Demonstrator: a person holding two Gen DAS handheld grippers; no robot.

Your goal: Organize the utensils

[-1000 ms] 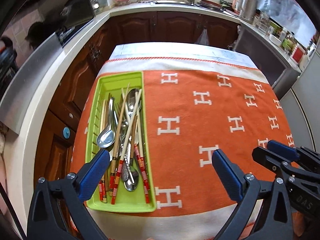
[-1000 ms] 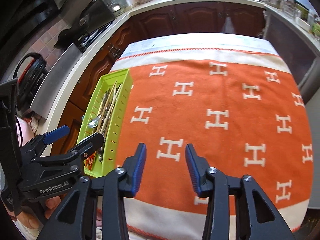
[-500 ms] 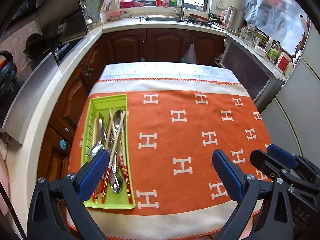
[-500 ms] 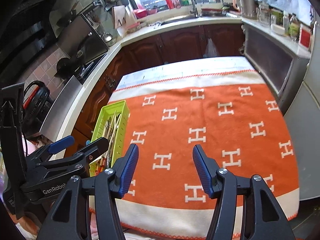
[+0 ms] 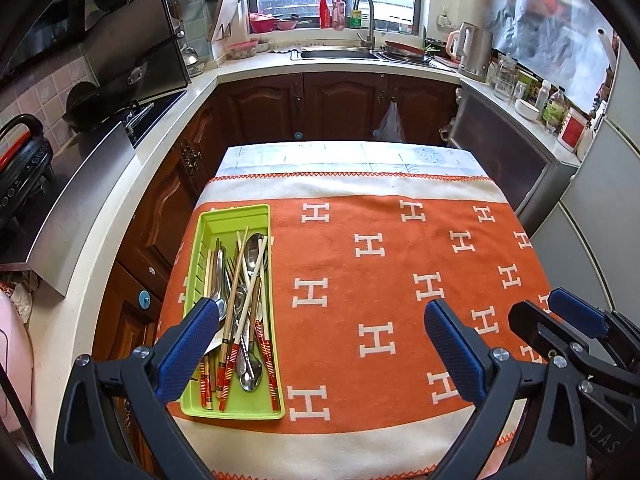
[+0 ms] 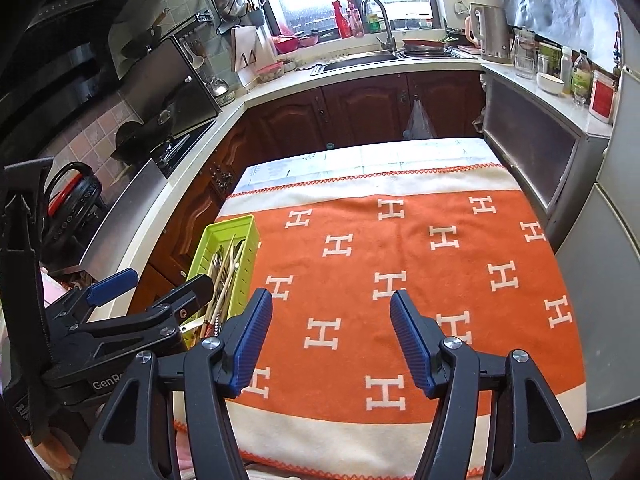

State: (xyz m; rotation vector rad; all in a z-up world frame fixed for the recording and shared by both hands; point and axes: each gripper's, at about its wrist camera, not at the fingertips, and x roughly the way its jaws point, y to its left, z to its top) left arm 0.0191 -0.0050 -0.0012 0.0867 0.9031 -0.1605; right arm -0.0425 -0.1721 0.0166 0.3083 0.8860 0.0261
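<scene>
A lime-green tray (image 5: pixel 236 213) lies along the left side of the orange cloth with white H marks (image 5: pixel 400 312). In it is a loose pile of utensils (image 5: pixel 245 292): metal spoons, forks and red-tipped wooden chopsticks. My left gripper (image 5: pixel 320 312) hangs open above the table's near edge, its left finger over the tray's near end, nothing between the fingers. The tray (image 6: pixel 236 225) sits left of my right gripper (image 6: pixel 331 298), which is above the cloth. Its jaws are opening, with nothing between them. The left gripper (image 6: pixel 156 288) shows beside the tray.
A white counter (image 5: pixel 120 208) with a stove (image 5: pixel 120 92) runs along the left, close to the table. A sink (image 5: pixel 340 54) under the window is at the back. A steel cabinet (image 5: pixel 508 156) and a fridge (image 5: pixel 600 208) stand to the right.
Both grippers have risen and drawn back from the table, so more of the kitchen shows. The right gripper's jaws have spread wider. The tray and utensils have not moved.
</scene>
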